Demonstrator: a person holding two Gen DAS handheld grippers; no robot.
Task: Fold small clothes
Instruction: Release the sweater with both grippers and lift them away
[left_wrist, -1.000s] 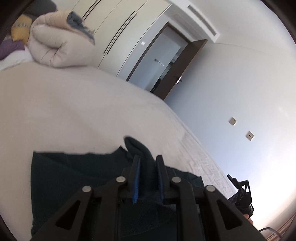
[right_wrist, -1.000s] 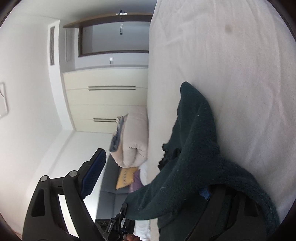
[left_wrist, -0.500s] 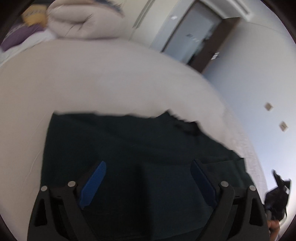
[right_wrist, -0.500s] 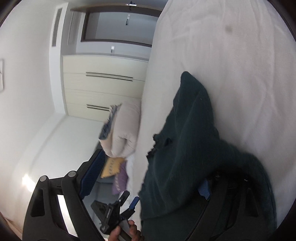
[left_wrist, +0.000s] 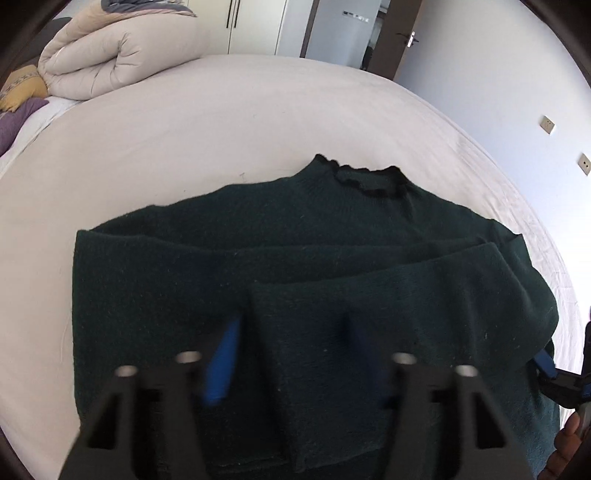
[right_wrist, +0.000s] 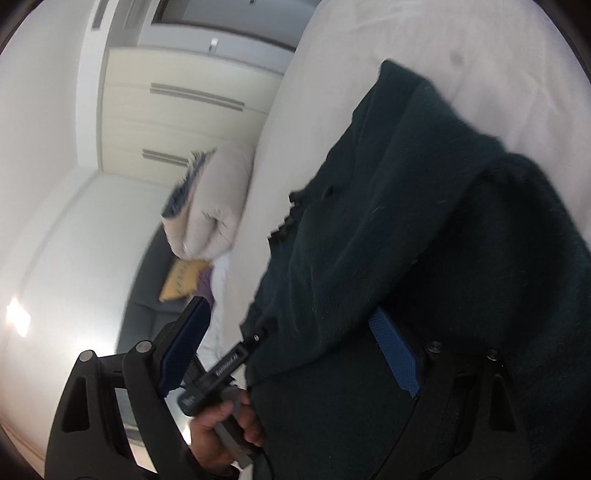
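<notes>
A dark green knit sweater (left_wrist: 295, 258) lies on the white bed (left_wrist: 221, 122), collar (left_wrist: 362, 177) at the far side, with a sleeve folded across its front. My left gripper (left_wrist: 288, 354) is open just above the near part of the sweater, holding nothing. In the right wrist view the same sweater (right_wrist: 424, 221) drapes over the bed edge and against my right gripper (right_wrist: 291, 343), which is open; its right finger's blue pad (right_wrist: 395, 350) touches the cloth. The left gripper and the hand holding it show in the right wrist view (right_wrist: 221, 373).
A rolled beige duvet (left_wrist: 118, 48) lies at the bed's far left, with a yellow pillow (left_wrist: 22, 88) and purple cloth (left_wrist: 18, 118) beside it. Cream wardrobes (left_wrist: 251, 26) and an open door (left_wrist: 391, 40) stand behind. The wall (left_wrist: 517, 74) is at the right.
My left gripper opened, let go of the sweater fold, and drew back, so the sweater now lies spread. The right gripper stayed open and shifted slightly along the bed edge.
</notes>
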